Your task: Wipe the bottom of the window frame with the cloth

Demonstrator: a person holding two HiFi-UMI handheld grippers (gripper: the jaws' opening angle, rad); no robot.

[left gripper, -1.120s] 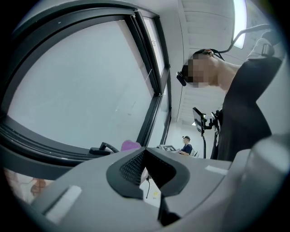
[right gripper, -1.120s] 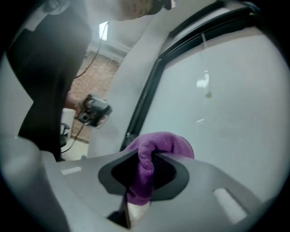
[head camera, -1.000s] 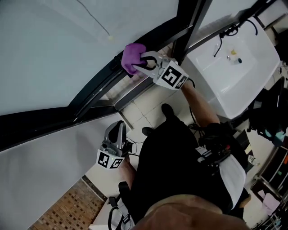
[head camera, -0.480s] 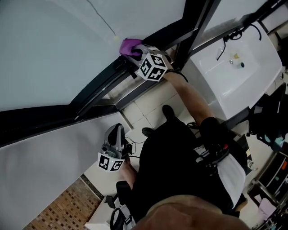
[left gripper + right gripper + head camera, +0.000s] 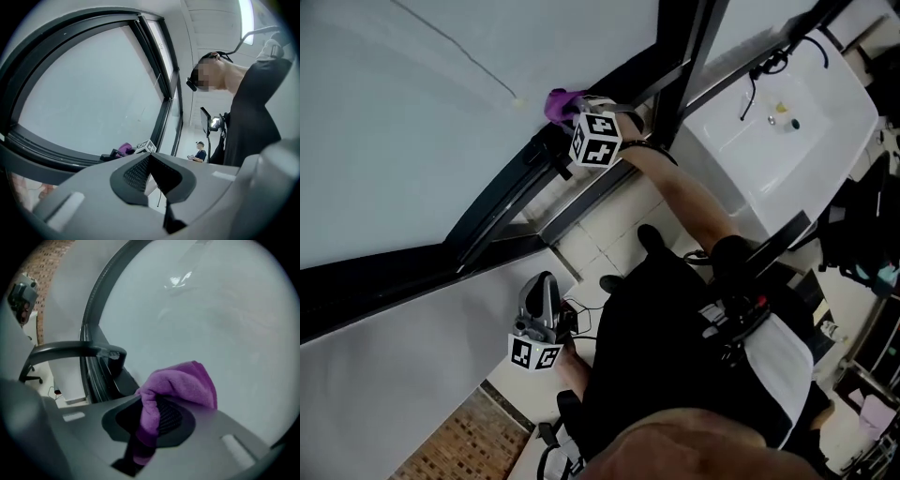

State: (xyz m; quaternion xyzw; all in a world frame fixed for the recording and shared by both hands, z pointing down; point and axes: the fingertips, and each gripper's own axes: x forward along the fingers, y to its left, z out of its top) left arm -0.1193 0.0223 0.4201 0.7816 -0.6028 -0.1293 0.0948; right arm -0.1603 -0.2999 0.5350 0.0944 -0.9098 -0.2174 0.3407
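Note:
A purple cloth [image 5: 562, 101] is pinched in my right gripper [image 5: 574, 112], pressed where the dark window frame [image 5: 502, 202] meets the glass. The marker cube [image 5: 595, 139] hides most of the jaws in the head view. In the right gripper view the cloth [image 5: 180, 383] bunches out between the shut jaws, against the pane, with the frame rail [image 5: 96, 359] to the left. My left gripper [image 5: 546, 283] hangs low beside the person's leg, jaws shut on nothing. The left gripper view catches the cloth [image 5: 124, 149] far off on the frame.
A white sink [image 5: 787, 131] with a black tap [image 5: 764, 64] stands to the right of the window. Pale floor tiles [image 5: 600, 220] lie below the frame, brick flooring [image 5: 459, 445] at the lower left. Another person [image 5: 200, 152] stands far back in the room.
My right gripper has carried the cloth up and to the left along the frame, and its cube now faces the head camera. The left gripper has barely moved.

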